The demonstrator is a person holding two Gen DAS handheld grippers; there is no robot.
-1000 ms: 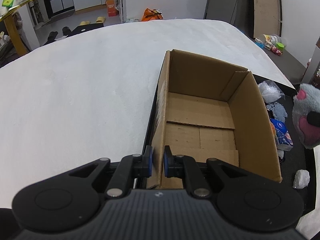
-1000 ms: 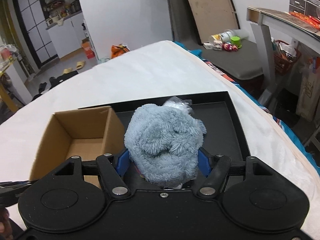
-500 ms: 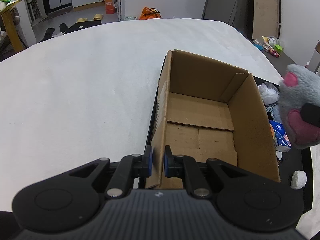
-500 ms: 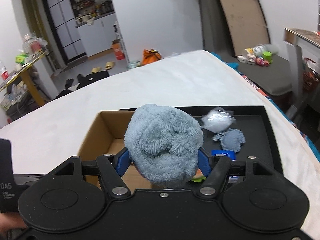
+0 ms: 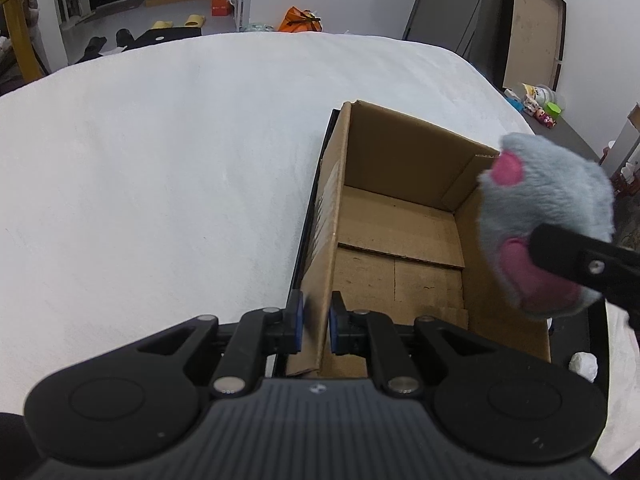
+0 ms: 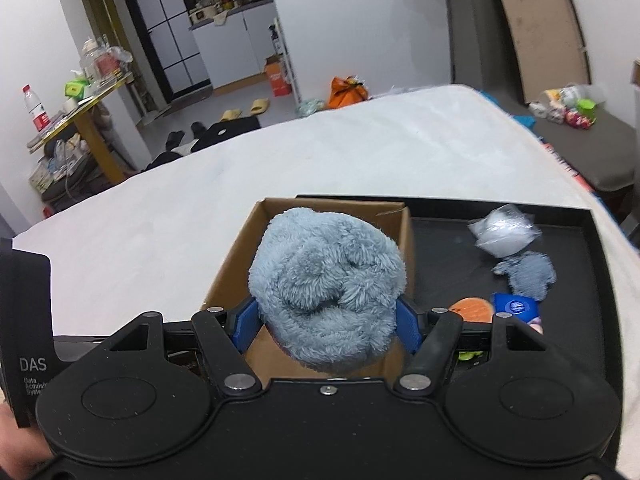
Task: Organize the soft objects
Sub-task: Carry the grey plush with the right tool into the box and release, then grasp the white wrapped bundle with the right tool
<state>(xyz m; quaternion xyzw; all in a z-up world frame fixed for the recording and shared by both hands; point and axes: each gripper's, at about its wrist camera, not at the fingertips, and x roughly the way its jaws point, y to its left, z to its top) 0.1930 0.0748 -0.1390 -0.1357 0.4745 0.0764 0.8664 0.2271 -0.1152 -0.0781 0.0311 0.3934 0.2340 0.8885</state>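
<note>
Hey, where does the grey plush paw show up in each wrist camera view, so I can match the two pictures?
Left wrist view: the grey plush paw is at the right edge, pink pads showing, over the right wall of the cardboard box.
Right wrist view: it fills the lower centre, fluffy back showing, clamped in the right tool.
Shared landmark: the cardboard box on the black tray.
</note>
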